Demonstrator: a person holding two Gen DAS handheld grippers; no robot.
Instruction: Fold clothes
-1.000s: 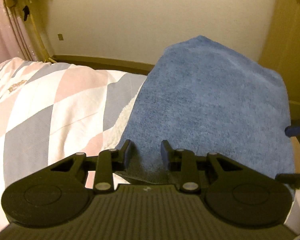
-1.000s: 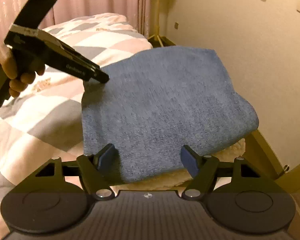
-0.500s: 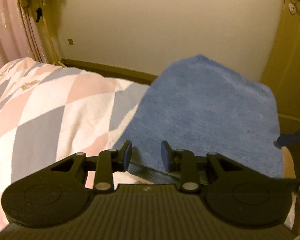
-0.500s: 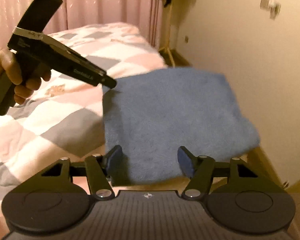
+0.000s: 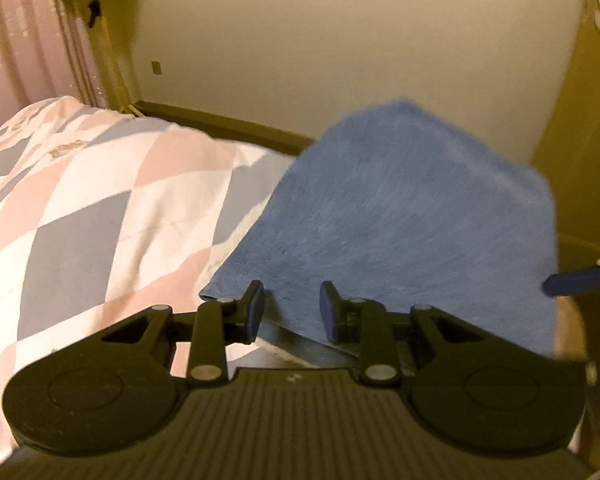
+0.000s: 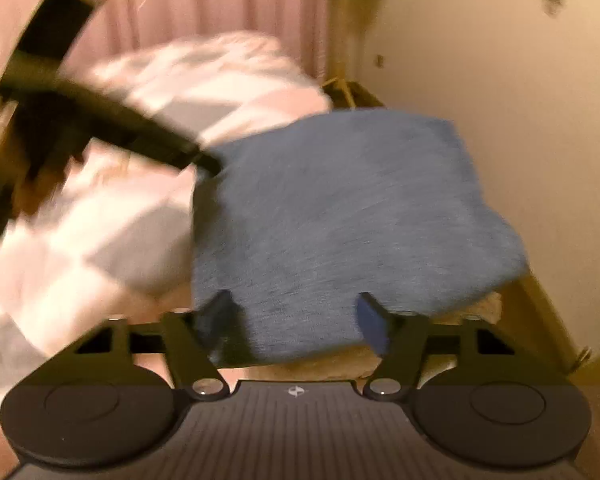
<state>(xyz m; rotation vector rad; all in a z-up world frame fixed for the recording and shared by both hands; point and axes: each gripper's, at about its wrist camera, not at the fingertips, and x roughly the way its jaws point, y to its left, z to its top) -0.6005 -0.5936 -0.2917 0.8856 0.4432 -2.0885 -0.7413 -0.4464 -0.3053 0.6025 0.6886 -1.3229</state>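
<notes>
A folded blue fleecy cloth (image 5: 412,208) lies flat on the corner of the bed. My left gripper (image 5: 292,308) is open, its fingers straddling the cloth's near left edge. In the right wrist view the cloth (image 6: 340,208) spreads ahead, blurred by motion. My right gripper (image 6: 294,316) is wide open, with the cloth's near edge between its fingers. The left gripper (image 6: 210,166) shows there too, its tip at the cloth's far left corner. One blue pad of the right gripper's fingers (image 5: 576,280) pokes in at the right edge of the left wrist view.
The bed has a pink, grey and white diamond-patterned cover (image 5: 100,208). A cream fleecy layer (image 6: 472,312) peeks out under the cloth. A plain wall (image 5: 340,40) stands behind, with a door (image 5: 580,120) on the right and pink curtains (image 6: 180,8) at the head.
Both views have drawn back a little from the cloth, which looks smaller and farther off. The right wrist view has gone blurry with motion. Both grippers stay open.
</notes>
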